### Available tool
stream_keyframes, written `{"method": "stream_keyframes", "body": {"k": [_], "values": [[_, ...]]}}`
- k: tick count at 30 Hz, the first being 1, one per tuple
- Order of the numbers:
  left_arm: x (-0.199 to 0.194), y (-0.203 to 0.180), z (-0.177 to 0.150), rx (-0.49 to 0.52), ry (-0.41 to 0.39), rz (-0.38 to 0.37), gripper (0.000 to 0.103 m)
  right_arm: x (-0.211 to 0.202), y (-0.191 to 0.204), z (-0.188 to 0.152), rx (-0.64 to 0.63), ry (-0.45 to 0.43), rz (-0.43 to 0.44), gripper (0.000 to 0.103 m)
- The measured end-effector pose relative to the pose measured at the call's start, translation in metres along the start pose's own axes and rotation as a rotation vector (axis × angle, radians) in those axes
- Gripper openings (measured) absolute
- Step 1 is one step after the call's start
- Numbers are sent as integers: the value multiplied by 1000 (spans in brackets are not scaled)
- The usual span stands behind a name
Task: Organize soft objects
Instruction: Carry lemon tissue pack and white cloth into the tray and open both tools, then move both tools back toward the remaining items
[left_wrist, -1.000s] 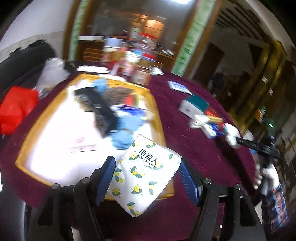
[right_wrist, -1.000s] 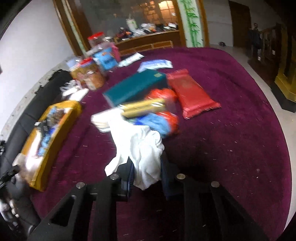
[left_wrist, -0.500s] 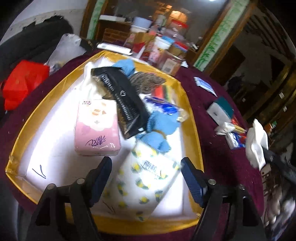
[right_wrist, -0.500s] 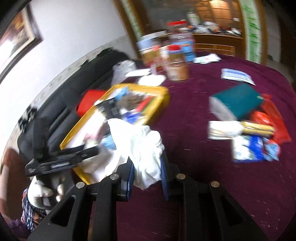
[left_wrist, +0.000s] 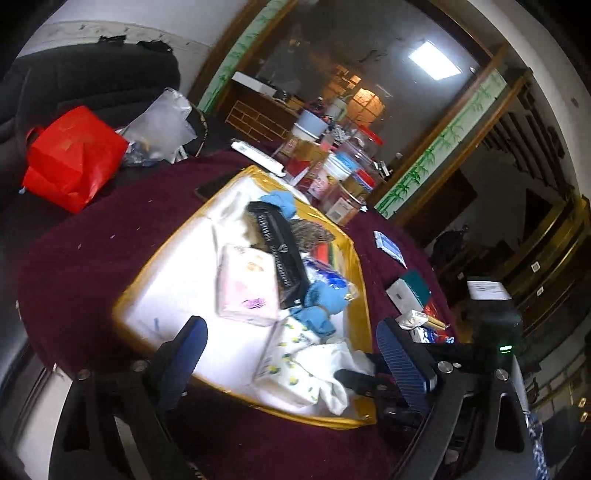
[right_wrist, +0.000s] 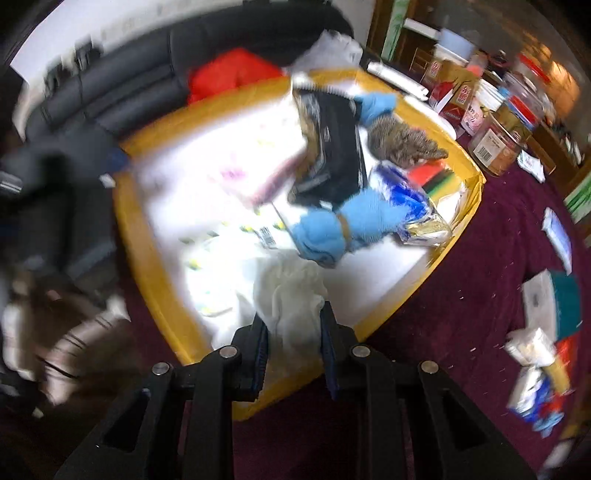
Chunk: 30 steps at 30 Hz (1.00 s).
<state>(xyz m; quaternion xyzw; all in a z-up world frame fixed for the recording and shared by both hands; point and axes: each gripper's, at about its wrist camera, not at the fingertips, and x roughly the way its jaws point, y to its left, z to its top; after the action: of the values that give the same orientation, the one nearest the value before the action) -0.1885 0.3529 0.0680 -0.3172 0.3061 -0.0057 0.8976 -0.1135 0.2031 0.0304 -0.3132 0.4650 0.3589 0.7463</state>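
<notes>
A yellow-rimmed tray (left_wrist: 159, 258) (right_wrist: 147, 258) on the maroon table holds soft goods. Among them are a pink tissue pack (left_wrist: 247, 291), a black pack (left_wrist: 280, 254) (right_wrist: 332, 147), a blue towel (left_wrist: 321, 299) (right_wrist: 332, 229) and a lemon-print tissue pack (left_wrist: 284, 373) (right_wrist: 221, 258). My left gripper (left_wrist: 295, 350) hangs over the tray's near corner. Its jaws are opening, and the lemon-print pack lies loose in the tray below them, untouched by the pads. My right gripper (right_wrist: 291, 343) is shut on a white cloth (right_wrist: 291, 295) (left_wrist: 332, 365) above the tray's near edge, beside the lemon-print pack.
A red bag (left_wrist: 70, 155) and a clear plastic bag (left_wrist: 159, 125) lie on the black sofa behind the tray. Jars and boxes (left_wrist: 340, 177) (right_wrist: 495, 122) crowd the far table edge. A teal box (left_wrist: 410, 291) (right_wrist: 554, 302) and snack packs (right_wrist: 535, 369) sit right of the tray.
The left gripper let the lemon-print pack down into the tray, widened and drew back. The right gripper swung the white cloth from the pile at the right to over the tray.
</notes>
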Motion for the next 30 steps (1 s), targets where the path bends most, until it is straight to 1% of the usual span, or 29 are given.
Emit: {"method": "stream_keyframes", "body": {"k": [1,2,4,5,6,8,9,10,11,12,13,16,21,23,26,28,30], "values": [[1,4,0,-9,5,-3,95,8,2,2,-31,34,-42,24],[1,7,-1,-16,9,-7,95,13,2,3,-50,50,-62,24],[2,10,-2,-23,11,-15,95,15,3,5,-79,51,-123,27],[2,12,-3,-27,13,-21,95,15,4,6,-100,44,-160,36],[2,13,-3,-29,14,-24,95,17,7,6,-116,36,-188,41],[2,14,-4,-30,13,-30,95,17,10,6,-156,2,-274,65],[1,13,-5,-31,12,-32,95,17,11,5,-173,-10,-305,69],[1,13,-5,-31,13,-34,95,17,12,5,-182,-22,-349,82],[1,12,-6,-31,14,-35,95,18,10,5,-181,-34,-394,88],[2,12,-6,-33,17,-37,95,19,8,5,-180,-40,-414,89],[2,11,-7,-34,19,-40,95,19,5,4,-171,-44,-413,89],[0,7,-10,-31,27,-46,95,8,-8,1,-109,-61,-361,89],[-6,1,-11,-18,24,-44,95,-38,-31,-12,13,-176,-256,89],[-6,-4,-12,-11,27,-41,95,-58,-44,-25,80,-227,-220,89],[-2,-14,-15,7,43,-45,95,-82,-73,-54,223,-294,-168,89],[1,-23,-18,27,56,-48,95,-89,-91,-73,303,-320,-160,89],[4,-32,-20,48,70,-55,95,-96,-112,-99,389,-343,-171,89]]}}
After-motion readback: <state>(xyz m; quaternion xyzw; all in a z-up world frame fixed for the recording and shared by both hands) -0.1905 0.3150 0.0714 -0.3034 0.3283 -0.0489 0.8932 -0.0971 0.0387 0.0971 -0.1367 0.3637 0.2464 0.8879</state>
